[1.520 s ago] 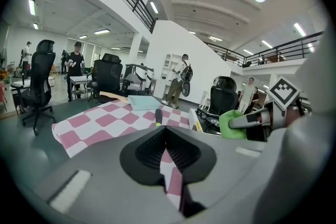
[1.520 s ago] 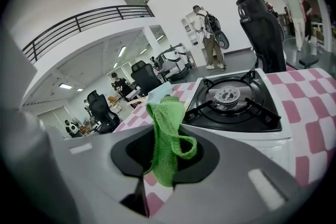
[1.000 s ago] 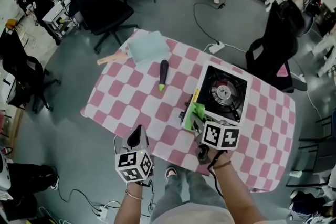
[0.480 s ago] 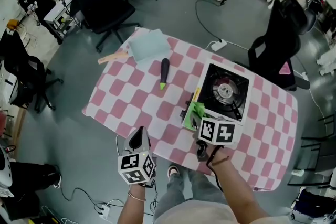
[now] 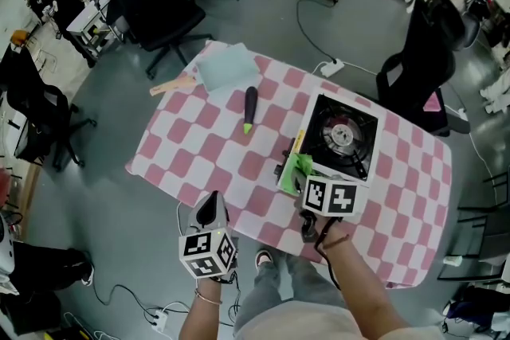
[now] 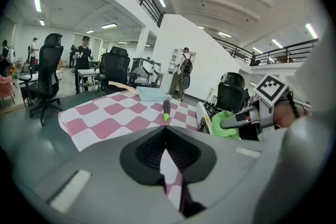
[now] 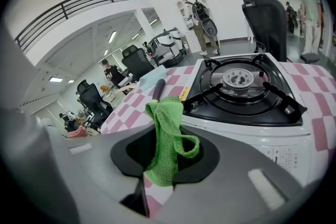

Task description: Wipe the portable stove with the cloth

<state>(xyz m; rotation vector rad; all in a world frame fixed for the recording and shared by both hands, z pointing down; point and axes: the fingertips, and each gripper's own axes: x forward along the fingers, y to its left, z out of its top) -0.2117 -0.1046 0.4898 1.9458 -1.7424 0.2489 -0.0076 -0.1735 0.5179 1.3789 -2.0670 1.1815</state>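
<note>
A white portable stove [image 5: 341, 141] with a black burner top stands on the pink checked table [image 5: 199, 147], right of centre. My right gripper [image 5: 296, 171] is shut on a green cloth [image 5: 297, 169] at the stove's near left corner. In the right gripper view the green cloth [image 7: 167, 136] hangs folded between the jaws, beside the stove [image 7: 247, 97]. My left gripper [image 5: 209, 209] hovers off the table's near edge, shut with nothing in it. The left gripper view shows the cloth [image 6: 224, 124] and stove [image 6: 207, 113] to its right.
A dark tool with a green tip [image 5: 249, 111] lies mid-table. A light blue folded cloth [image 5: 225, 68] and a wooden handle [image 5: 171, 86] sit at the far left corner. Black office chairs [image 5: 147, 0] and floor cables [image 5: 315, 36] surround the table; people stand in the background.
The right gripper with the green cloth has shifted slightly along the stove's near left corner. The left gripper has barely moved.
</note>
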